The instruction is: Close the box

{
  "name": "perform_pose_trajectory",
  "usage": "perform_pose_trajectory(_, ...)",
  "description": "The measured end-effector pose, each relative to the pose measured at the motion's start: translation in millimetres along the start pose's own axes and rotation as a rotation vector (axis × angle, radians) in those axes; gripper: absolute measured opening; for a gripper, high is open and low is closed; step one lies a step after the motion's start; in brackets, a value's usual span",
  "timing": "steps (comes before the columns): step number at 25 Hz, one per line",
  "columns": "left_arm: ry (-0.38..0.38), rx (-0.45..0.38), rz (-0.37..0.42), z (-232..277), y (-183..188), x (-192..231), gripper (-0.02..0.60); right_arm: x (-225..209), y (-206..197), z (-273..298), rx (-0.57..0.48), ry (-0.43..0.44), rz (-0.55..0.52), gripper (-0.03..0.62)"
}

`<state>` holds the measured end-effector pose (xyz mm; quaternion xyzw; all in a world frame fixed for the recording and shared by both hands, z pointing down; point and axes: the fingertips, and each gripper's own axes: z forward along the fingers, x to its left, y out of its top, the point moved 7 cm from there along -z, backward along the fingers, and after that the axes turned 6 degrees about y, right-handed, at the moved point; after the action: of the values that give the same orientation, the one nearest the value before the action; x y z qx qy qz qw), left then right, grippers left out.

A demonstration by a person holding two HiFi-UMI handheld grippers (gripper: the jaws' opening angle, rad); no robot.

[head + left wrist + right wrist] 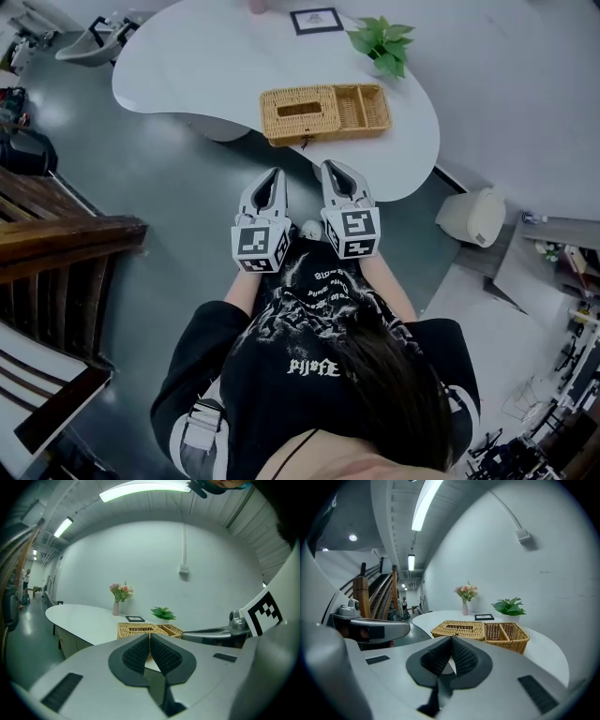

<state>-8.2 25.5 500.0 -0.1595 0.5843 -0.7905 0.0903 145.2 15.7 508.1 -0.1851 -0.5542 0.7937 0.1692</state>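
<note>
A woven wicker box (323, 112) lies near the front edge of the white table (187, 66). Its left part has a slotted top and its right part is open compartments. The box also shows in the left gripper view (140, 629) and the right gripper view (478, 631). My left gripper (275, 173) and right gripper (333, 167) are held side by side in front of the person's body, just short of the table edge and pointing toward the box. Both are shut with nothing between the pads, as the left gripper (149, 635) and right gripper (451, 638) show in their own views.
A potted plant (382, 42) and a small framed picture (315, 20) stand behind the box. A vase of flowers (116, 607) is farther back on the table. Wooden stairs (56, 234) rise at the left. A beige bin (473, 216) sits on the floor at the right.
</note>
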Motion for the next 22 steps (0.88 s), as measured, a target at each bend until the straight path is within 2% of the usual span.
perform_pose_trajectory(22, -0.009, -0.015, 0.006, -1.6, -3.8, 6.3, 0.025, 6.4, -2.7, 6.6, 0.004, -0.003, -0.044, 0.025)
